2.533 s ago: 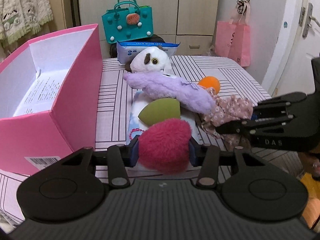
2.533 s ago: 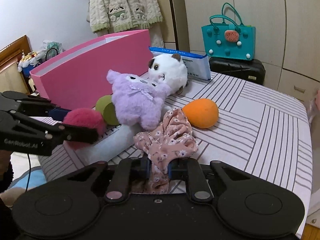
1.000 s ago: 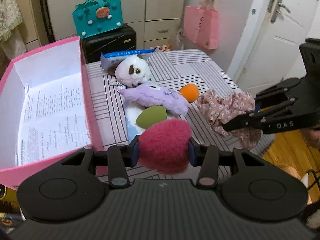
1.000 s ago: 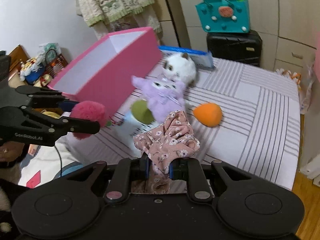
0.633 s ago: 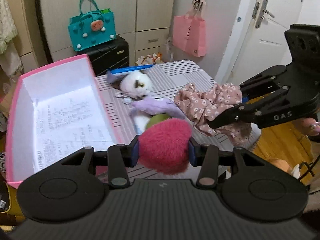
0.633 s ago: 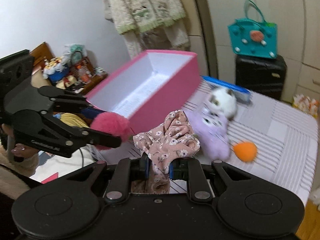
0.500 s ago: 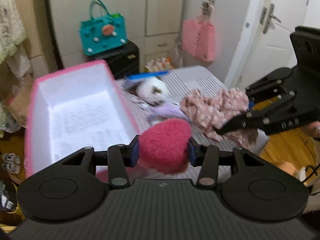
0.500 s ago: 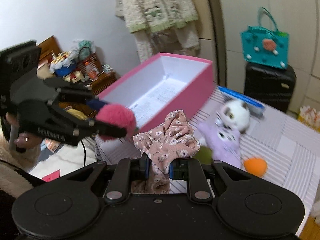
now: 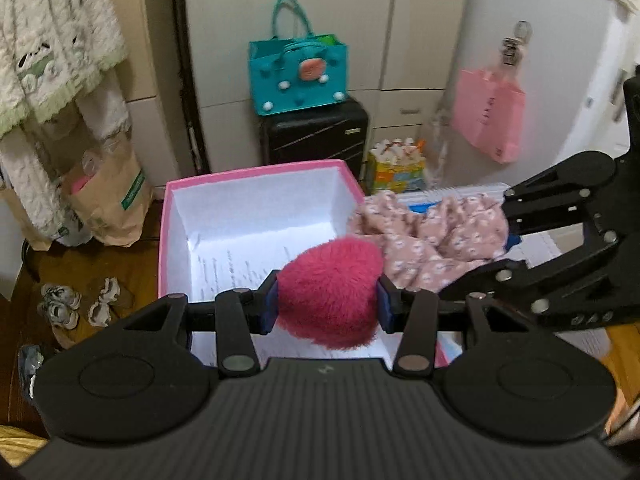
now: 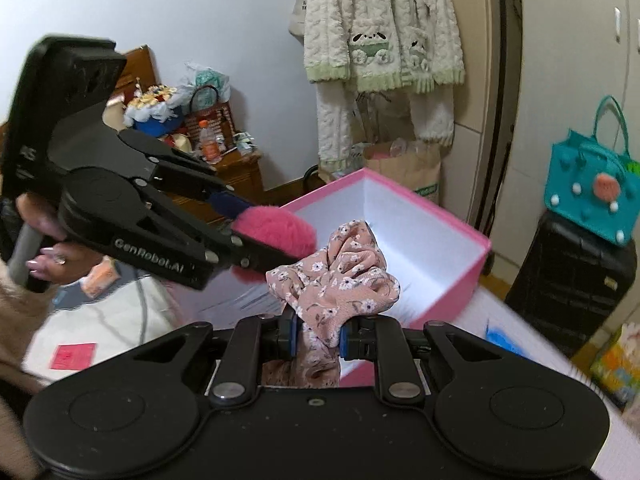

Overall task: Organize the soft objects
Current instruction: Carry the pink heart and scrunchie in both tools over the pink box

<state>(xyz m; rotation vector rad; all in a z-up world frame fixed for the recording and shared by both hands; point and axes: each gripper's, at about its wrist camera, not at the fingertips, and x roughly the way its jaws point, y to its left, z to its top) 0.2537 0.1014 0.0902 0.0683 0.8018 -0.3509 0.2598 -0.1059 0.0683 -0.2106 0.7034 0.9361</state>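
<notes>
Pinching a pink fluffy pompom (image 9: 330, 292) between its blue pads, the left gripper (image 9: 327, 308) is holding it above the near end of the open pink box (image 9: 172, 216), with the white, paper-lined floor of the box showing beneath. Just to the right, the right gripper (image 10: 316, 336) is clamping narrowly on a bunched floral cloth (image 10: 340, 276), which is hanging over the box's right wall and is touching or nearly touching the pompom; in the right wrist view the two soft things are crowding each other over the same near part of the box.

Both loads look ready to be let go into the box, and that is where the trouble is lying. The two tools are sitting very close together, so opening one may be knocking its linkage into the other. The cloth is draping partly outside the right wall, so if it is released from where it hangs, a fold may be catching on the rim and sliding out onto the striped table (image 10: 516, 332). The pompom, being light and round, may be bouncing or rolling if dropped from this height. Fluff may also be clinging to the pads.
</notes>
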